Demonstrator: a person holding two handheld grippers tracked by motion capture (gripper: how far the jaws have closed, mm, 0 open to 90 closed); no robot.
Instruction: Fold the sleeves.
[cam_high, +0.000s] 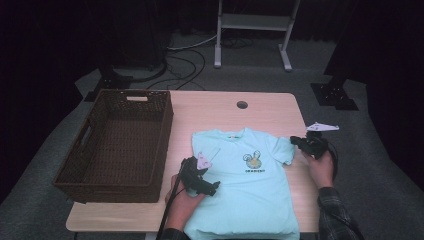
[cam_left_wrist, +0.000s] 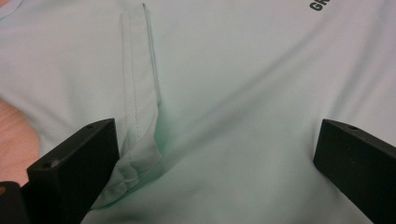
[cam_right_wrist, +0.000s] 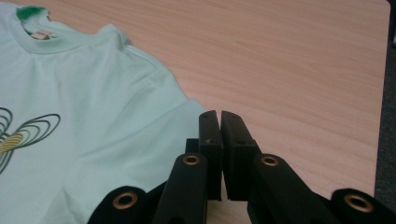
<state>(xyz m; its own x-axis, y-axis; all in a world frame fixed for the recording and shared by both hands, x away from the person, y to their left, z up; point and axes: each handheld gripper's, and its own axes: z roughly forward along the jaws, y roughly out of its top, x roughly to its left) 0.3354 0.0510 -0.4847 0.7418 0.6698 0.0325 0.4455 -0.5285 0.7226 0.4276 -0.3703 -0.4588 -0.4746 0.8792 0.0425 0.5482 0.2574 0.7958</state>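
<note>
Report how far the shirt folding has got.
Done: the light green T-shirt lies flat, front up, its left sleeve folded inward. In hand: the right gripper is shut at the right sleeve's edge; the left gripper rests open on the shirt. Left: remaining folds; the basket holds nothing.

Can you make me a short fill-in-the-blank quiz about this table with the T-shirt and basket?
1. The T-shirt lies flat on the ____.
2. The wicker basket stands to the shirt's ____ in the high view.
3. The right gripper has its jaws ____.
4. The left gripper has its jaws ____ over the shirt.

Missing words: table; left; shut; open
</note>
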